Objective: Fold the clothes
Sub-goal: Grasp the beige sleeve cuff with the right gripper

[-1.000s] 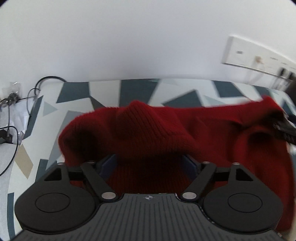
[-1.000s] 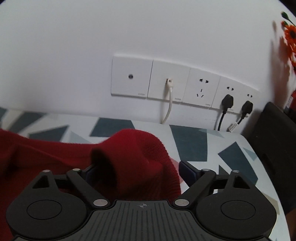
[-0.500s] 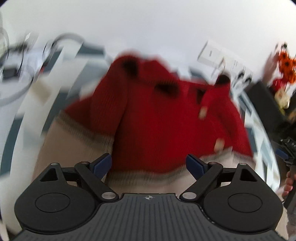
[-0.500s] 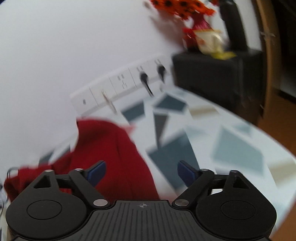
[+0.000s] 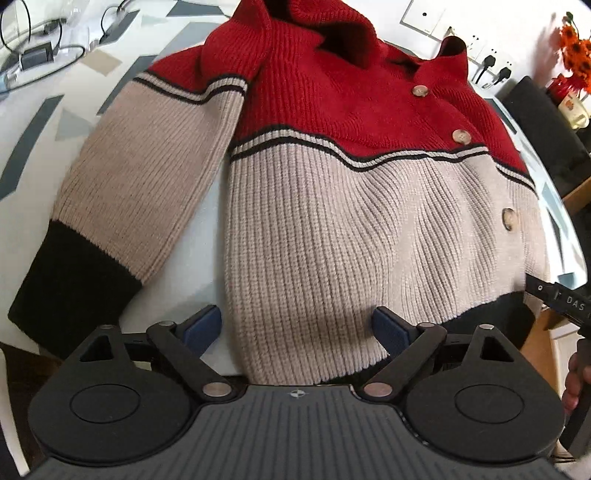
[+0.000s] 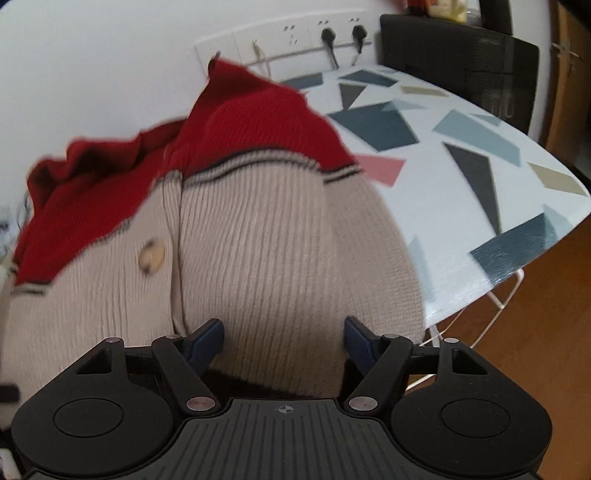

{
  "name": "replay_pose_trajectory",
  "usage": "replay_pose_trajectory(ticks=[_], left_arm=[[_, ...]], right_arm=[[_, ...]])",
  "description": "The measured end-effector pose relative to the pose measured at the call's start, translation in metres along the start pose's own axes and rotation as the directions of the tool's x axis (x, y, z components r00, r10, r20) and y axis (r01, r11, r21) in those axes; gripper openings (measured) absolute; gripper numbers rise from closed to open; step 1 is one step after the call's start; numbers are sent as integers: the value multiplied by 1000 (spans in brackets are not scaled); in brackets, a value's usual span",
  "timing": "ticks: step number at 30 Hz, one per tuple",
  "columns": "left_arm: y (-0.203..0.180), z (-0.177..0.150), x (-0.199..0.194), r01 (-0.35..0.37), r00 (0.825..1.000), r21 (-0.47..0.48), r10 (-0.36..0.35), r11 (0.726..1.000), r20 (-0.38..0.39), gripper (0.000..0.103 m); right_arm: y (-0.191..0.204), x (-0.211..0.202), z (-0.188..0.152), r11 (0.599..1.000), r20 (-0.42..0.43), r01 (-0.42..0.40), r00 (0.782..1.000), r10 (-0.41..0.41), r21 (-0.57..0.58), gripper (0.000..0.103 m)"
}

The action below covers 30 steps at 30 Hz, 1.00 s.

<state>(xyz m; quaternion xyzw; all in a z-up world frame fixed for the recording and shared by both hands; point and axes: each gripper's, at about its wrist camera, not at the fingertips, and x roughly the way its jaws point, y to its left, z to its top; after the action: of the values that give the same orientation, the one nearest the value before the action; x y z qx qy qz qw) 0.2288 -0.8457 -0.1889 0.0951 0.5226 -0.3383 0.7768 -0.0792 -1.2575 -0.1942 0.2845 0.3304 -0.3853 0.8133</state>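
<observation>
A knit cardigan [image 5: 325, 192], red on top, beige below with black hem and cuffs, lies front-up on the patterned table [image 5: 33, 122]. Its left sleeve [image 5: 122, 192] lies spread beside the body. My left gripper [image 5: 299, 325] is open, its blue pads either side of the beige lower body near the hem. My right gripper [image 6: 284, 338] is open over the cardigan [image 6: 258, 236] at its right lower side, by a button [image 6: 150, 254]. The right gripper's body also shows at the right edge of the left wrist view [image 5: 561, 295].
Wall sockets with plugs [image 6: 332, 35] line the wall behind the table. A black chair [image 6: 461, 51] stands at the far right. Cables and a charger [image 5: 37, 55] lie at the table's far left. The table's front-right edge [image 6: 517, 266] drops to a wooden floor.
Both grippers let go of the red shoulders at the far side and pulled back to the near hem. The cardigan now lies spread out flat.
</observation>
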Motion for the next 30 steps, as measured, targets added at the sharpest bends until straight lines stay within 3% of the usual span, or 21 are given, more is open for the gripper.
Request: replay_pose_trajectory(ticks=[1,2,3,4,5,8,12,15,16,17,19,21,23,26,30], left_arm=[[-3,0,0,-13,1000,14,13,1000,11,83],[-5,-1,1,-27,999,28,26,999,21,65],[-8,-1,1,-40,999,41,39,998,32,55],[-9,0,-1,-25,999,49,23,998,25,34],[-9,2,-5,-14,1000,42,13,999,19,24],[-1,7,-17,-72,996,13,71,997,54,20],[35,8,-28,-121,988,-107,129,987,80,19],[44,9,-28,-172,981,-141,183,975,65,24],[42,10,-28,-192,978,-140,201,971,50,34],[39,12,-27,-213,975,-139,220,967,35,45],[26,17,-35,-227,969,-109,236,968,77,54],[12,22,-44,-240,961,-78,248,968,124,59],[-3,26,-54,-235,954,-39,238,971,183,72],[-28,36,-60,-205,953,46,188,978,240,79],[-54,49,-48,-189,962,123,159,974,223,82]], right_arm=[[4,1,-1,1000,7,11,1000,-11,-5,62],[9,0,0,1000,10,16,1000,-16,-10,54],[13,-2,1,1000,12,13,1000,-13,-21,47],[16,-5,2,999,15,-6,1000,6,-38,28],[19,-9,4,998,20,-25,999,26,-54,17],[21,-28,13,997,70,-38,997,43,-68,15],[1,-52,24,1000,125,-30,992,29,8,14],[0,-49,19,989,3,-134,991,135,-67,17],[3,-48,15,983,-37,-155,988,152,-100,22],[2,-49,14,984,-35,-143,989,140,-104,32],[-2,-55,13,992,5,-94,995,95,-79,41],[-19,-59,16,998,83,-54,995,52,25,44],[-37,-53,24,995,118,11,993,-23,104,48],[-54,-29,34,985,97,121,986,-133,124,47],[-54,9,38,981,15,174,984,-176,80,48]])
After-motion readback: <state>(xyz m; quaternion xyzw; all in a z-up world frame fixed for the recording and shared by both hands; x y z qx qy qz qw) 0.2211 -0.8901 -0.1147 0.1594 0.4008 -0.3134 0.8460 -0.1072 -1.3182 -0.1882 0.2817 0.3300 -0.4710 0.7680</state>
